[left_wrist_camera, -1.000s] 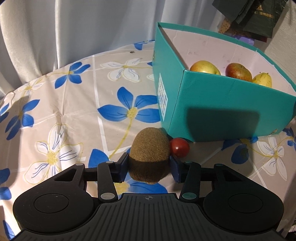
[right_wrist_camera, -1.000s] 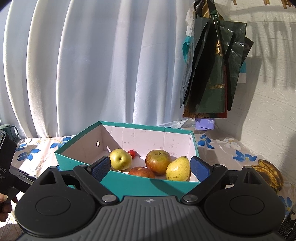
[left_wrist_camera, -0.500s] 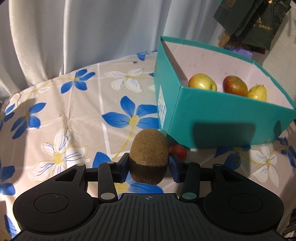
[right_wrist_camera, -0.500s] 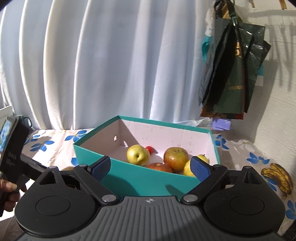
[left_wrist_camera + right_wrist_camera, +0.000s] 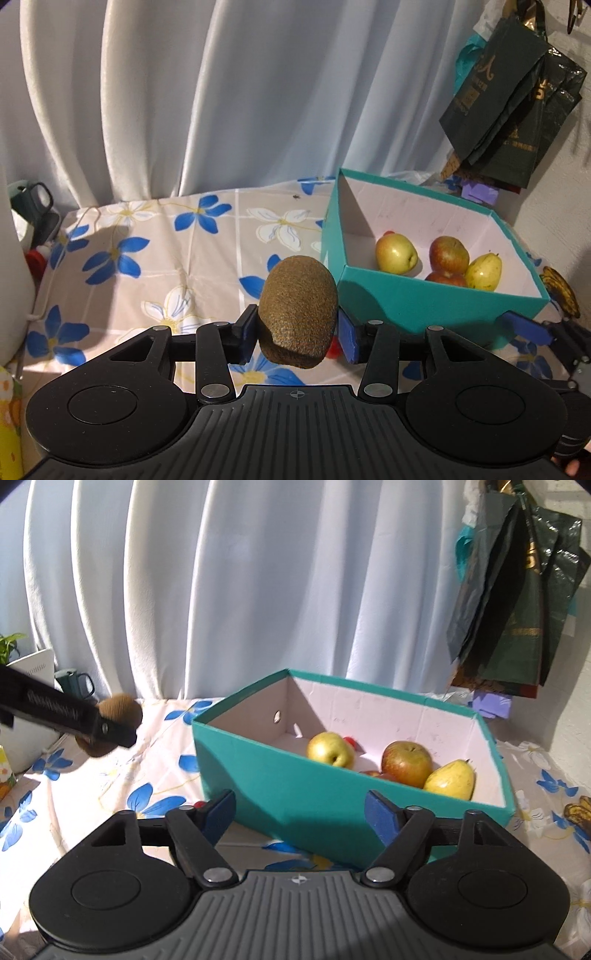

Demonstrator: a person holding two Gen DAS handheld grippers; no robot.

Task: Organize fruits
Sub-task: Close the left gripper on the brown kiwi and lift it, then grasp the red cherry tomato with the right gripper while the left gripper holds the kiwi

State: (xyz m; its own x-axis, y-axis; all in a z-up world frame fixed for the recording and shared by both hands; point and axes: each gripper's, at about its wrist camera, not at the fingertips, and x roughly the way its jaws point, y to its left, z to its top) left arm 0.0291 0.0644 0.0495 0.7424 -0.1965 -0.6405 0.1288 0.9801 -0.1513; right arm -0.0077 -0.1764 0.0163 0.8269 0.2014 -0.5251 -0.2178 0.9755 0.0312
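I have the fuzzy brown oval kiwi (image 5: 298, 314) clamped between the blue pads of my left gripper (image 5: 298, 332), and it has come up off the flowered plastic tablecloth (image 5: 155, 266) since a second ago: then it sat low against the cloth beside the small red tomato (image 5: 333, 349), which now peeks out just under my right-hand pad. The open teal cardboard box (image 5: 436, 301) lies ahead and to the right of the jaws, and I now look down into it at the yellow-green apple (image 5: 396, 254), the red-yellow apple (image 5: 448, 254) and the yellow pear (image 5: 484, 272). I judge the lift done; the carry over the near wall comes next.

My right gripper (image 5: 300, 812) holds nothing; its jaws are closing from wide, with only the box's near wall showing beyond the gap. It has dropped toward the table, and the red tomato (image 5: 199, 805) shows just behind its left-hand finger, likely its next pick.
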